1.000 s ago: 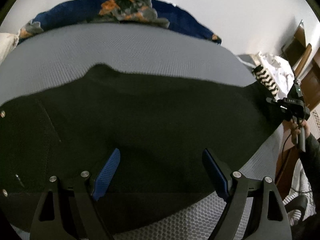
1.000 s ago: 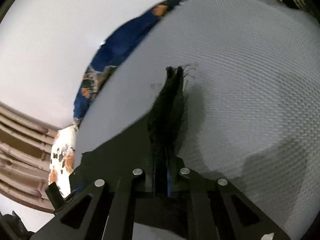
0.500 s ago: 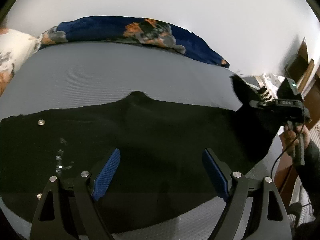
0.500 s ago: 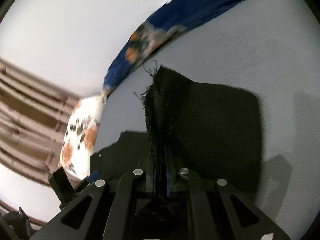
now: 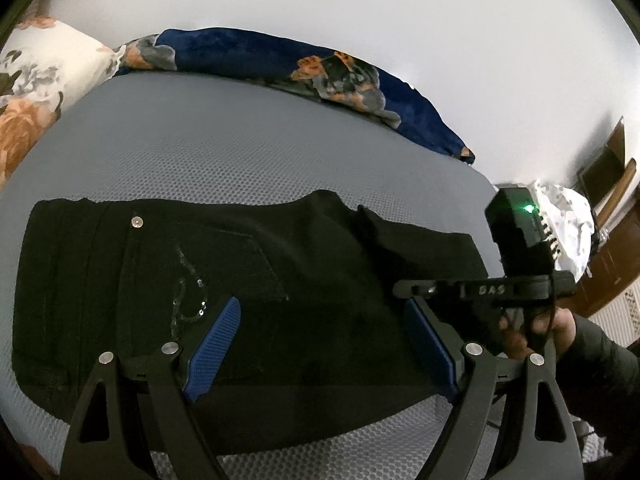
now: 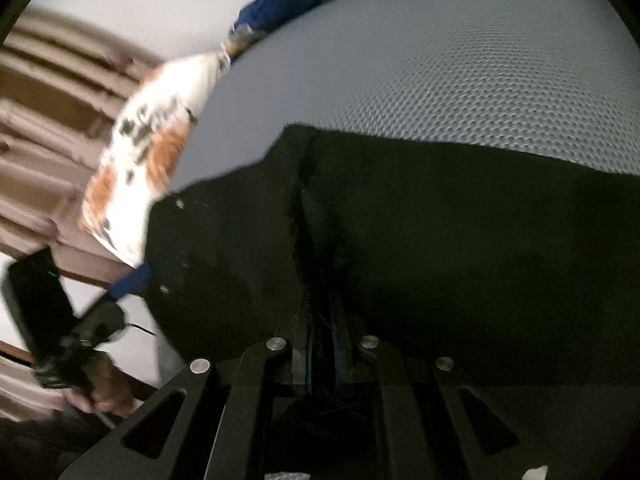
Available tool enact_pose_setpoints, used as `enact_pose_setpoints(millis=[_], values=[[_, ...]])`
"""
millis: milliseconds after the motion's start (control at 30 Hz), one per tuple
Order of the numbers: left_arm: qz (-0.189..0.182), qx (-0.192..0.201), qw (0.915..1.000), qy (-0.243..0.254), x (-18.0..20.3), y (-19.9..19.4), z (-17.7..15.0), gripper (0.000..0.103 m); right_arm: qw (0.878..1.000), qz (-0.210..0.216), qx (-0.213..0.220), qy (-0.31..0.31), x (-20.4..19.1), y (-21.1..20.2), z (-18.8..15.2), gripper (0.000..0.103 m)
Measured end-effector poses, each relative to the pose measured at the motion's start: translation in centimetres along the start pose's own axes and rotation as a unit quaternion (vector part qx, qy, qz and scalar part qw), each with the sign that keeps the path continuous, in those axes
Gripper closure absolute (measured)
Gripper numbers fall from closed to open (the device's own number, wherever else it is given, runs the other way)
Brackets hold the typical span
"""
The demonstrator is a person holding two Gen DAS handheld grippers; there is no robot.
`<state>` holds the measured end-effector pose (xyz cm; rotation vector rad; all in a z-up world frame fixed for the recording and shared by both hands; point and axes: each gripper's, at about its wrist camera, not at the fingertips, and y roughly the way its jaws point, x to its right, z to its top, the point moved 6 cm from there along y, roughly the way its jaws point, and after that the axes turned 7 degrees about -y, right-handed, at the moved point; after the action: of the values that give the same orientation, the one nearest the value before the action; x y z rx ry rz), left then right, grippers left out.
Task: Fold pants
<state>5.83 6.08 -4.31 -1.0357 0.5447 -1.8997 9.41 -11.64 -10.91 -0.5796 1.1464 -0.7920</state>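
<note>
Grey mesh mattress [image 5: 248, 152] carries black jeans [image 5: 280, 280]; the left gripper [image 5: 320, 344] hovers wide open and empty above them, the right gripper [image 6: 322, 328] pinching a hem. Limp denim likely handles best from its edges.

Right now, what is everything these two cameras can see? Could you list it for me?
Pants: one, black, lying flat on the bed, one end pinched by the right gripper.
Bed cover: one, grey, textured, under the pants.
Blanket: one, dark blue with orange flowers, along the far edge of the bed.
Pillow: one, white with orange flowers, at the far left corner.
Wall: white, behind the bed.
White cloth: one heap, far right, beside brown wooden furniture.
Left gripper: black with blue pads, open, above the pants.
Right gripper: black, shut on the pants' cloth.
Right hand: holding the right gripper's handle.
Left hand: holding the left gripper's handle.
</note>
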Motion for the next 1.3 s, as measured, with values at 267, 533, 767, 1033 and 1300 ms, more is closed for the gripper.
enact_pose_setpoints(millis=[267, 533, 767, 1033, 1300], values=[[-0.021, -0.029, 0.9990, -0.028, -0.2, 0.6, -0.2, 0.019, 0.999, 0.014, 0.038, -0.002, -1.4, -3.5, 0.0, 0.063], [-0.072, -0.091, 0.9922, -0.046, 1.9, 2.2, -1.3, 0.019, 0.991, -0.028, 0.115, 0.063, 2.5, -10.3, -3.1, 0.059], [-0.105, -0.157, 0.9803, -0.057, 4.8, 5.3, -2.1, 0.022, 0.980, -0.048, 0.157, 0.114, 5.6, -12.4, -5.2, 0.057], [-0.082, -0.204, 0.9734, -0.065, 5.3, 8.9, -3.3, 0.031, 0.978, -0.044, 0.167, 0.117, 6.3, -13.0, -5.4, 0.057], [-0.099, -0.195, 0.9728, -0.077, 6.6, 9.6, -4.0, 0.031, 0.975, -0.025, 0.172, 0.136, 6.6, -12.9, -5.4, 0.056]])
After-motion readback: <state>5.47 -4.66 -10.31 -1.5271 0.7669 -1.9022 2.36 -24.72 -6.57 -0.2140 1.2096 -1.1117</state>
